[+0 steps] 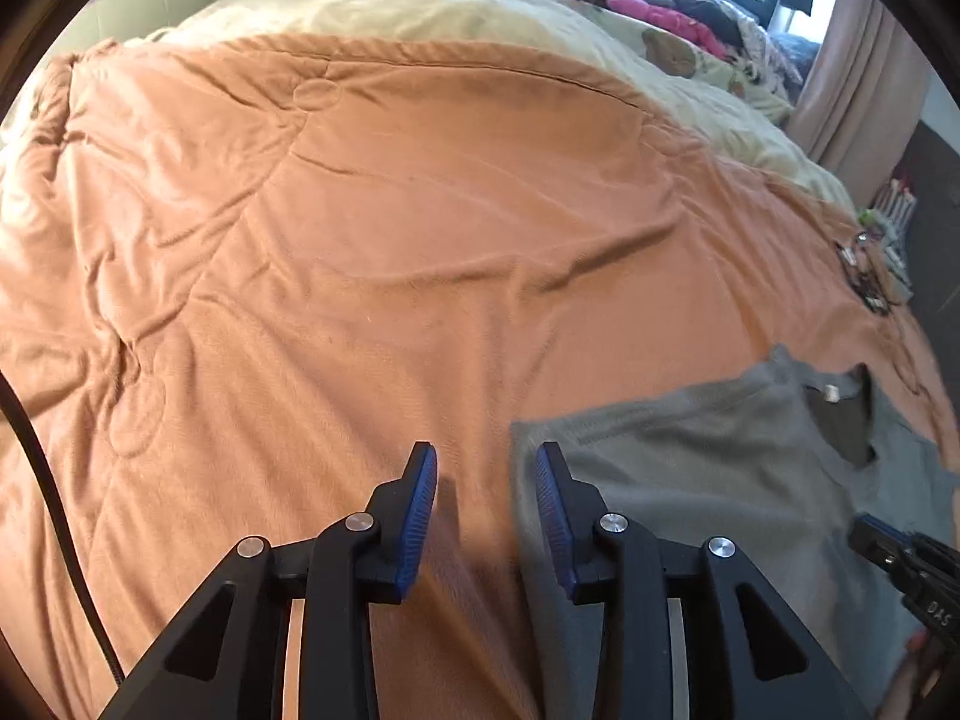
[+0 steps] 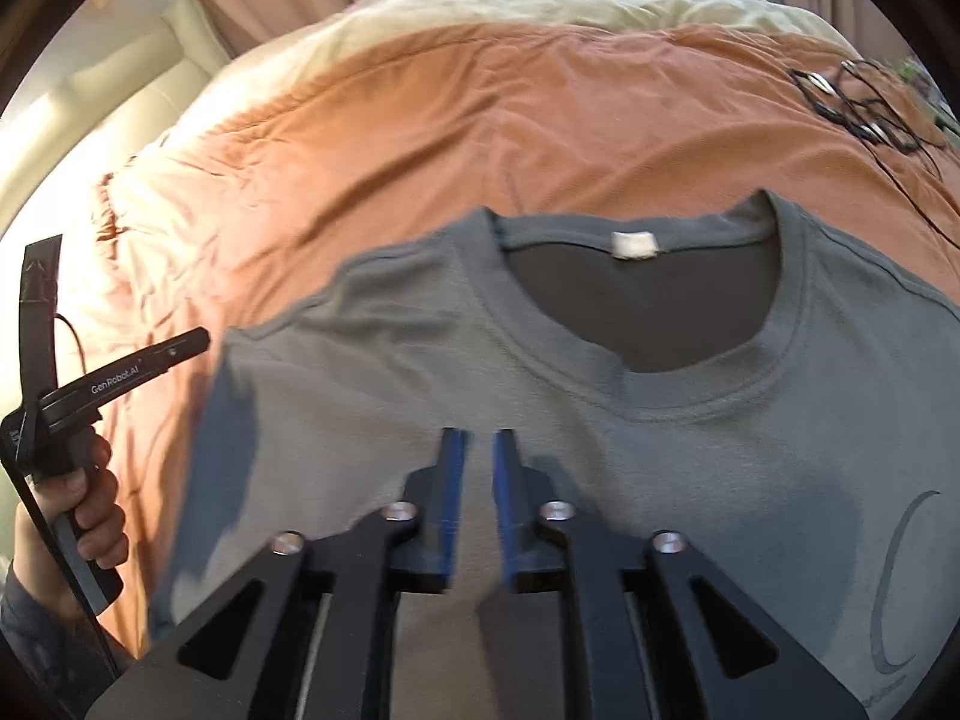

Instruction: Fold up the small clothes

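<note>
**Grey T-shirt lies flat on the orange quilt, both claws apart and empty**

The left gripper [image 1: 486,474] stands with its blue pads parted and nothing between them. Below the gap lies bare orange quilt [image 1: 360,240]; the near left edge of the grey T-shirt [image 1: 690,480] runs just under and beside the right-hand pad, and whether the pad touches the cloth cannot be told. The rest of the shirt spreads away to the right of this claw, its dark neck opening up and to the right. At the far right of the left wrist view the tip of the other tool shows over the shirt.

The right gripper [image 2: 478,450] has its pads a narrow way apart, with no cloth pinched between them. It hovers over the chest of the grey T-shirt [image 2: 660,450], which lies face up and flat. The collar [image 2: 636,396] is just ahead of the fingertips, with a white label [image 2: 633,244] at the back of the neck beyond it. Far to the left of this claw a hand [image 2: 90,516] grips the handle of the left tool. Ahead and to the right, well beyond the shirt, a tangle of black cables [image 2: 858,102] lies on the quilt.
</note>
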